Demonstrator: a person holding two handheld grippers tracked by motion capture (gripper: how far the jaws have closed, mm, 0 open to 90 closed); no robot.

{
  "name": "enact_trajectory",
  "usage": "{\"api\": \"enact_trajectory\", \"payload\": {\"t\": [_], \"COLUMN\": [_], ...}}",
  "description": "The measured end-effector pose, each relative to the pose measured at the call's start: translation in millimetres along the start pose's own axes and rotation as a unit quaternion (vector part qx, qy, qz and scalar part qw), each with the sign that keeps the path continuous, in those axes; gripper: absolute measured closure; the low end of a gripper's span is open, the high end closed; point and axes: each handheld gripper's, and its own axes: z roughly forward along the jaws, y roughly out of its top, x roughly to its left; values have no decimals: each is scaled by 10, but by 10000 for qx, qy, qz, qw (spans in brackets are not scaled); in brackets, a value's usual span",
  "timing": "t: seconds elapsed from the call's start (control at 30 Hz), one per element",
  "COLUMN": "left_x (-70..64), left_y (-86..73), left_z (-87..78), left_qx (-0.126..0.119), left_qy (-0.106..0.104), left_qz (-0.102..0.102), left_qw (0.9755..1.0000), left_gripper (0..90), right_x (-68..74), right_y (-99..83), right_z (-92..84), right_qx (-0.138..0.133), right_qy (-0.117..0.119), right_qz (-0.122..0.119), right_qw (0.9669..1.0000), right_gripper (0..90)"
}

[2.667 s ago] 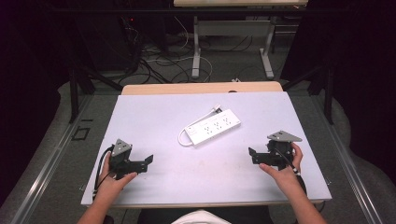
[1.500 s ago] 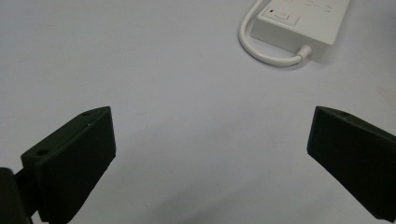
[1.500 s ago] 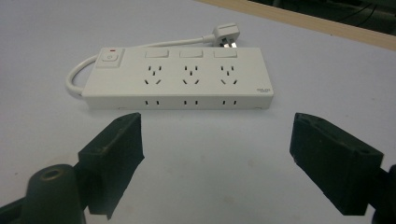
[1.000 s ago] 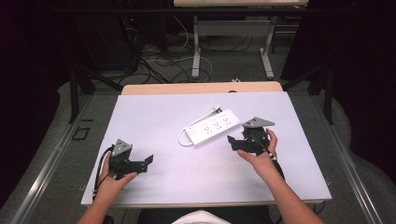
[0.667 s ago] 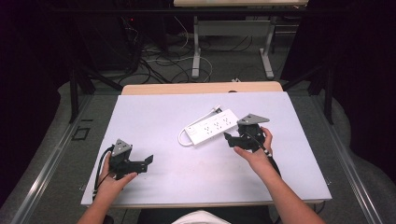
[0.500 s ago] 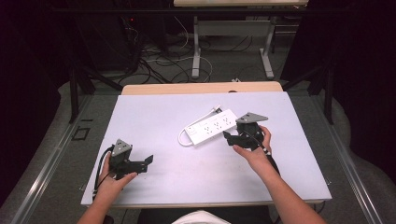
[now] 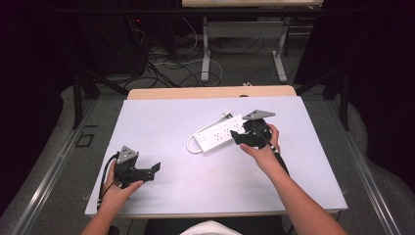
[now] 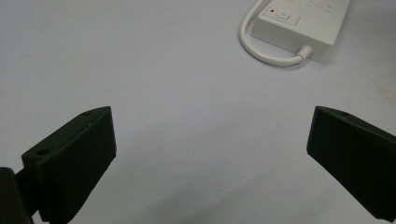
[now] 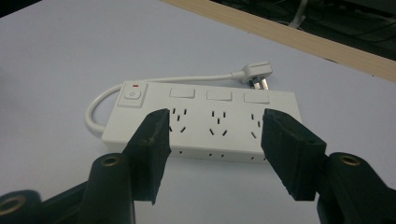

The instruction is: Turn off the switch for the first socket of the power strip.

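My right jaws: partly apart and just been closing in, with nothing pinched between them; through the gap I see the sockets of the power strip (image 9: 205, 123).
My right gripper (image 7: 241, 137): hovering at the power strip's right end, jaws pointing at it across its long side; I cannot tell whether a pad touches the casing.
My right hand (image 7: 264, 147): wrapped round the gripper body, just on the near side of the power strip.
My left jaws: spread wide, holding nothing, bare table between them.
My left gripper (image 7: 155, 167): well apart from the power strip, down to its near left, jaws aimed toward it.
My left hand (image 7: 116, 188): behind that gripper, farther still from the power strip.
Power strip: white, lying flat on the table (image 7: 161, 122), switch end at the left, three socket groups along it.
Cord (image 9: 98, 109): loops out of the switch end and runs behind the power strip.
Plug (image 9: 256, 72): lies just beyond the power strip's far right corner.
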Motion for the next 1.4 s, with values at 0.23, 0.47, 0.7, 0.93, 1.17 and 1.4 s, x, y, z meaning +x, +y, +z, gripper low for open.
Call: {"api": "enact_trajectory", "payload": {"t": [0.23,0.47,0.7,0.93,1.17,1.4], "left_x": [-2,-2,0,7,5,6], "left_y": [0,0,0,4,2,3], "left_z": [2,5,5,-3,-1,-1], "left_qx": [1,-1,-6,45,39,48], "left_qy": [-2,-3,3,-31,-31,-38], "left_qz": [-7,-12,-15,6,-36,-42], "left_qw": [10000,10000,10000,10000,10000,10000], "left_gripper": [12,11,12,12,12,11], "right_x": [-18,-32,-45,-63,-62,-56], "right_y": [85,171,247,271,290,336], "right_z": [45,116,227,362,481,577], "right_qx": [25,119,168,249,370,364], "right_qy": [4,-21,-29,-33,23,-5], "right_qz": [19,-6,11,46,43,7], "right_qw": [10000,9999,9999,9997,9993,9993], "right_gripper": [435,453,491,592,683,751]}}
